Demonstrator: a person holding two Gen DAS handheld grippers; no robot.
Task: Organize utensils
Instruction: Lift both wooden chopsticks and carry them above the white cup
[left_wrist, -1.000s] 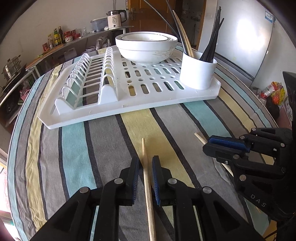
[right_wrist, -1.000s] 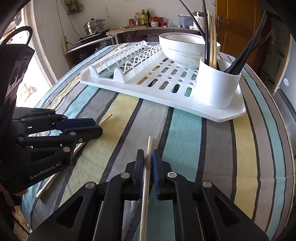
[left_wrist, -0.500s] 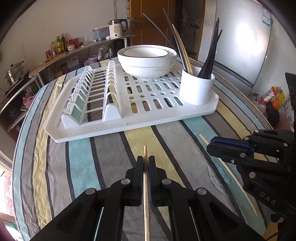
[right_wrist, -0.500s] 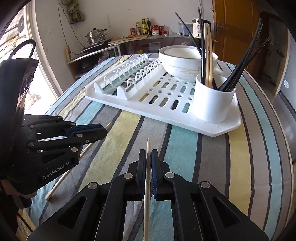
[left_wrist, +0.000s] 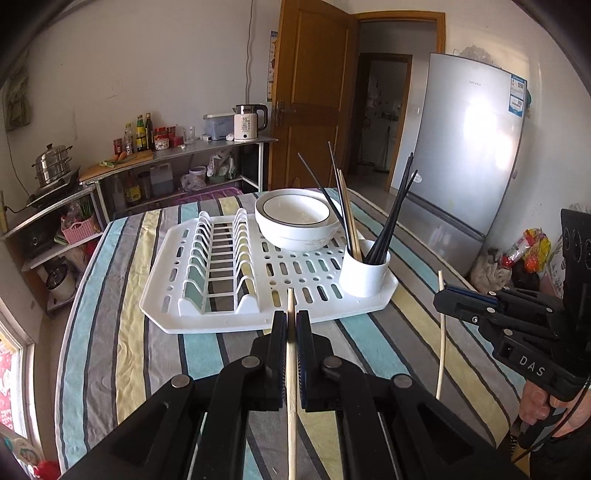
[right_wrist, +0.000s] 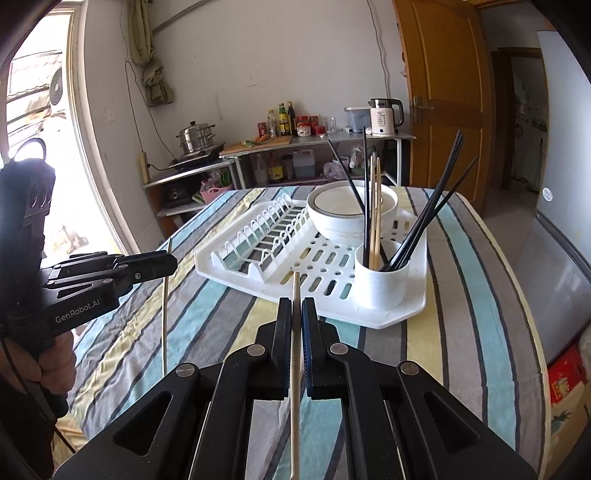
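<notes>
My left gripper (left_wrist: 291, 318) is shut on a wooden chopstick (left_wrist: 291, 387) and holds it above the striped table, in front of the white drying rack (left_wrist: 221, 317). My right gripper (right_wrist: 294, 305) is shut on a second wooden chopstick (right_wrist: 294, 387), also lifted. Each gripper shows in the other's view, the right one (left_wrist: 441, 295) and the left one (right_wrist: 170, 263), with its chopstick hanging down. A white utensil cup (left_wrist: 364, 275) on the rack's right corner holds several black and wooden chopsticks; it also shows in the right wrist view (right_wrist: 380, 280).
A white bowl (left_wrist: 295, 223) sits on the back of the rack beside a plate holder (left_wrist: 218, 266). A silver fridge (left_wrist: 469, 147) stands right of the table. Shelves with pots and bottles (left_wrist: 110, 166) line the far wall.
Both grippers closed on their chopsticks and rose well above the table, pulling back from the rack. The chopsticks left the cloth.
</notes>
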